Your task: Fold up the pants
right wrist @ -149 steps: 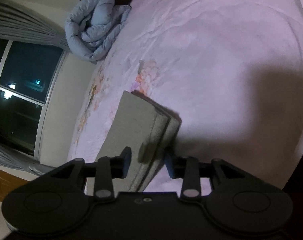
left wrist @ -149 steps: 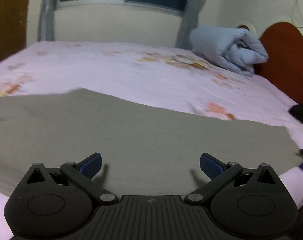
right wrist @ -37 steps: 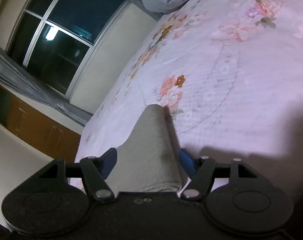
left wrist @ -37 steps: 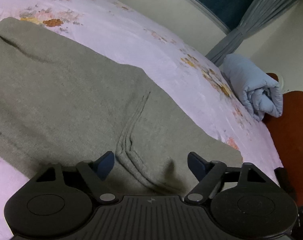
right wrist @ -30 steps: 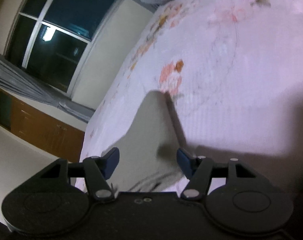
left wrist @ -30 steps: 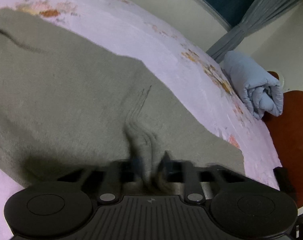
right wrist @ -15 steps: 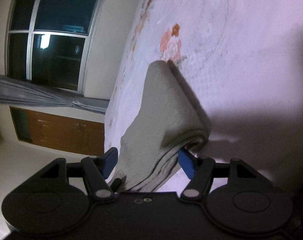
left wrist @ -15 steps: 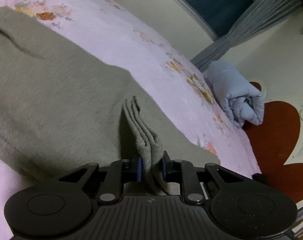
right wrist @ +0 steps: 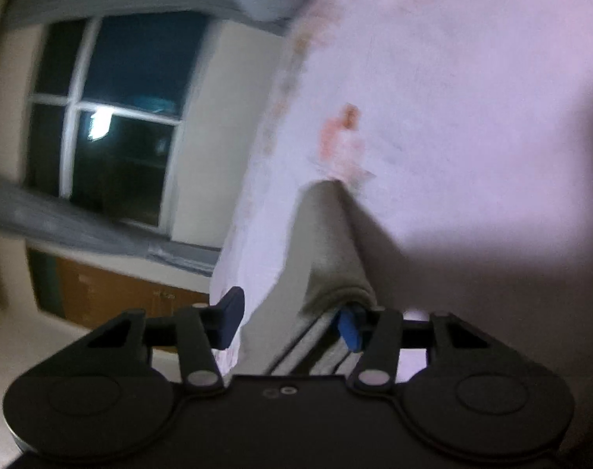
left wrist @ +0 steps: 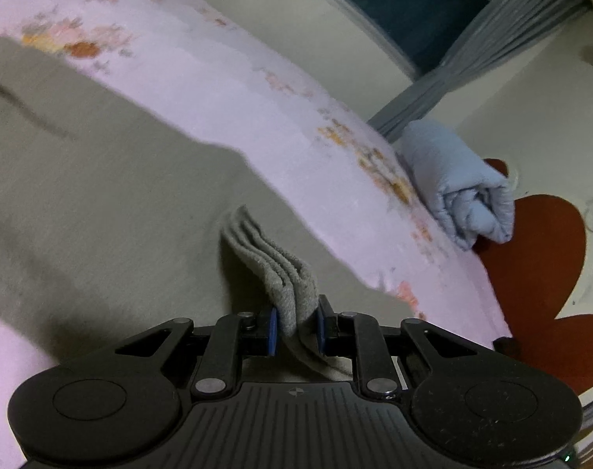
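Note:
The grey-green pants [left wrist: 112, 179] lie spread on the pink floral bed sheet [left wrist: 234, 78]. My left gripper [left wrist: 295, 331] is shut on a bunched stack of the pants' layered edge and lifts it off the bed. In the right wrist view a folded end of the pants [right wrist: 327, 250] runs between the fingers of my right gripper [right wrist: 292, 322]. Its jaws stand wide apart around the cloth, with the layered edge lying against the right fingertip [right wrist: 349, 330].
A rolled light-blue blanket [left wrist: 460, 187] lies at the head of the bed by the red-brown headboard [left wrist: 539, 265]. A window [right wrist: 112, 117] with grey curtains and a wooden cabinet [right wrist: 112, 293] lie past the bed's far side.
My left gripper closed on a fold of the pants and has raised it. My right gripper stays open and has tilted and slid along the folded end.

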